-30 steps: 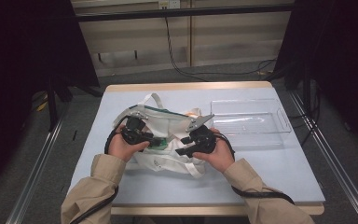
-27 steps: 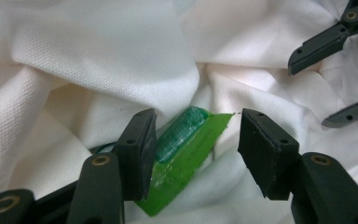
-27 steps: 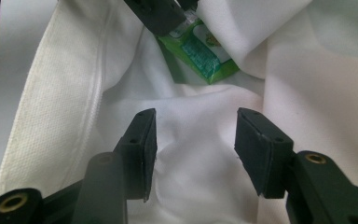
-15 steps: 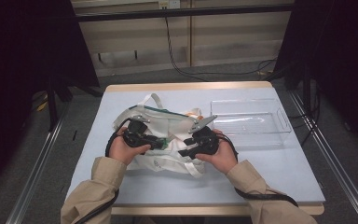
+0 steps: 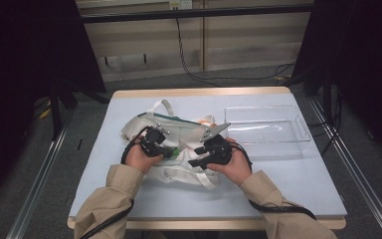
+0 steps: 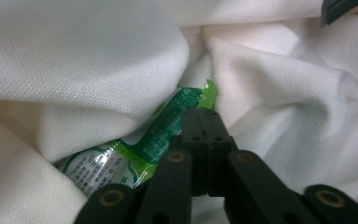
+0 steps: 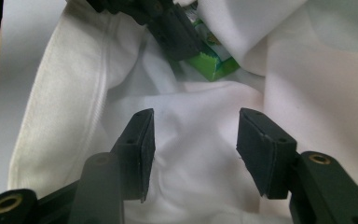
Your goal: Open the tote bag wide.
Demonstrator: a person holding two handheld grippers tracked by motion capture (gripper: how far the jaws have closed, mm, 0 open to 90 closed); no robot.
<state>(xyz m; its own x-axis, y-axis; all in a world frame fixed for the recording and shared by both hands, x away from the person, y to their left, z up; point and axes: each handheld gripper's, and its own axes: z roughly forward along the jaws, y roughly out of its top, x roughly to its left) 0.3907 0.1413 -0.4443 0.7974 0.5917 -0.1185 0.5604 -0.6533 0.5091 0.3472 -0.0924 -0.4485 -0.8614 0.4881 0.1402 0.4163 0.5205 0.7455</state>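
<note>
The left gripper [image 6: 204,122] had just been closing, and its jaws stood fully together, pinching the sealed end of a green packet [image 6: 168,133] that lay inside the folds of a white cloth bag [image 6: 79,60]. In the high view the left gripper [image 5: 165,149] reached into the bag [image 5: 179,130], which lay crumpled near the middle of the tabletop [image 5: 288,184], closer to its left edge. The right gripper [image 7: 193,140] had its jaws about half apart, with nothing between them, over the bag's [image 7: 186,163] white cloth; the packet [image 7: 212,65] showed just beyond them, caught by the other gripper. In the high view the right gripper [image 5: 195,160] lay on the bag's near side. A clear tray [image 5: 298,130] stood just right of the bag, toward the tabletop's far right corner.
</note>
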